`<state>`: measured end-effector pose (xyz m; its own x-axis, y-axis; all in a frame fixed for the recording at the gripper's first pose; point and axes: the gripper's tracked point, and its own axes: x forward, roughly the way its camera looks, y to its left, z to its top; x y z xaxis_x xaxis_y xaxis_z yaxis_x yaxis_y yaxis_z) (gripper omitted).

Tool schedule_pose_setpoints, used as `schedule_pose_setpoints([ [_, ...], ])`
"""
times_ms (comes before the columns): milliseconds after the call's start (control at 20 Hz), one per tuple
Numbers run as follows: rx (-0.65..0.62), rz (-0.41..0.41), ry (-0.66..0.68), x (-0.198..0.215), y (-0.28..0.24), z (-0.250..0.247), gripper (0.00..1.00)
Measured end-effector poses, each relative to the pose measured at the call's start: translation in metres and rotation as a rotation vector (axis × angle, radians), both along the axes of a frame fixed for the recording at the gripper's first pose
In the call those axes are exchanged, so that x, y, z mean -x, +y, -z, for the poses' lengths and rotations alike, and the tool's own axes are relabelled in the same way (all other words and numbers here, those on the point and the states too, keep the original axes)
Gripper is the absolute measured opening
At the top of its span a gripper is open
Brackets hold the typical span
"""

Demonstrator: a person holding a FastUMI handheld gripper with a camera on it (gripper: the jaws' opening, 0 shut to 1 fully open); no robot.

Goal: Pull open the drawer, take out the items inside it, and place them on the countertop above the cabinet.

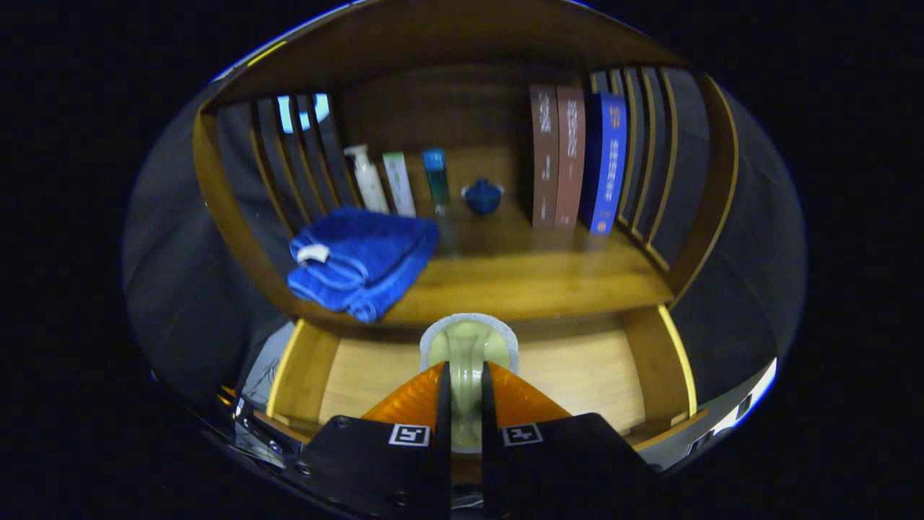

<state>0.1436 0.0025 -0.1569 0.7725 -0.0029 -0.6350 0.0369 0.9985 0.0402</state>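
A pale green brush (468, 361) with a grey-rimmed round head is held between the fingers (465, 404), which are closed almost fully onto its narrow handle. It is carried above the open drawer (577, 368), whose visible wooden floor looks bare, and just below the edge of the desk (534, 282) above the cabinet. A blue towel (361, 260) overhangs that edge (bottles, a small blue pot and books stand further back). The brush head could be knocked against the desk edge if raised too little, and the slim handle twisted loose.
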Motion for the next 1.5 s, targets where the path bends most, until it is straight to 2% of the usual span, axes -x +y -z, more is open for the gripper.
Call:
schedule_pose_setpoints([
  [250, -0.024, 0.010, -0.057, -0.066, -0.002, -0.016, 0.21],
  [550, -0.034, 0.003, 0.021, -0.153, -0.006, 0.005, 0.21],
  [850, 0.016, -0.018, 0.162, -0.189, -0.008, 0.040, 0.22],
  [1050, 0.008, -0.016, 0.189, -0.193, -0.009, 0.051, 0.28],
  [1250, -0.015, -0.007, 0.177, -0.194, -0.010, 0.054, 0.84],
  [1400, -0.023, -0.002, 0.151, -0.189, -0.010, 0.048, 1.00],
  [1500, -0.026, 0.002, 0.113, -0.182, -0.009, 0.041, 1.00],
])
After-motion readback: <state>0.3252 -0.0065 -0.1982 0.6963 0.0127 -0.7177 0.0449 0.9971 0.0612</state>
